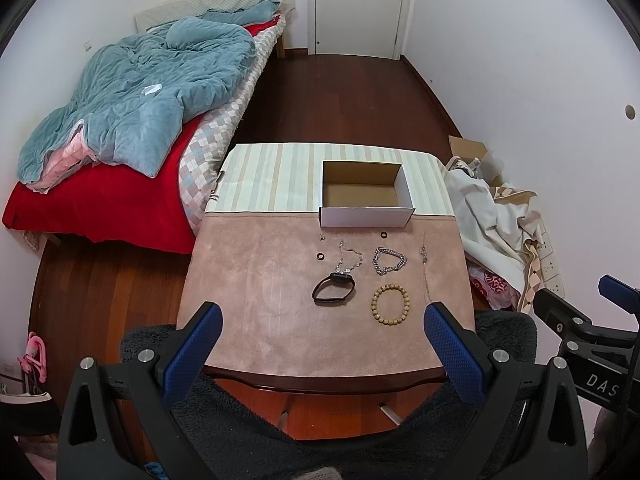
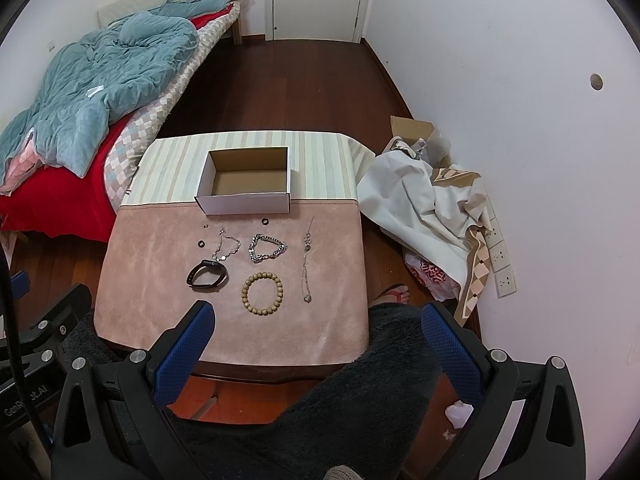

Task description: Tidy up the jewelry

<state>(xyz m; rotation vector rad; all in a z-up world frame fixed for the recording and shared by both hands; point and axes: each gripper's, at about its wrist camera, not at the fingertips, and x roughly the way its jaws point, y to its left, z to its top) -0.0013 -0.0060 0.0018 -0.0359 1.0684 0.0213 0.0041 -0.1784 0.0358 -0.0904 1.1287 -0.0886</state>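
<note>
An empty white cardboard box (image 1: 366, 216) (image 2: 244, 204) stands open at the middle of the table. In front of it on the pink cloth (image 1: 260, 280) (image 2: 152, 264) lie a black wristband (image 1: 334, 289) (image 2: 207, 275), a wooden bead bracelet (image 1: 391, 304) (image 2: 262, 288), a silver chain bracelet (image 1: 389, 260) (image 2: 268, 249), a thin silver bracelet (image 1: 349, 258) (image 2: 227, 247), a long thin necklace (image 1: 425, 268) (image 2: 307, 264) and small dark rings (image 1: 384, 235) (image 2: 264, 221). My left gripper (image 1: 322, 344) and right gripper (image 2: 318, 340) are both open and empty, held above the table's near edge.
A bed (image 1: 120, 120) with a blue quilt is on the left. A heap of cloth and cardboard (image 1: 492, 208) (image 2: 432, 200) lies on the floor to the right, by the wall. A dark fleece-clad lap (image 2: 360, 400) is below the grippers.
</note>
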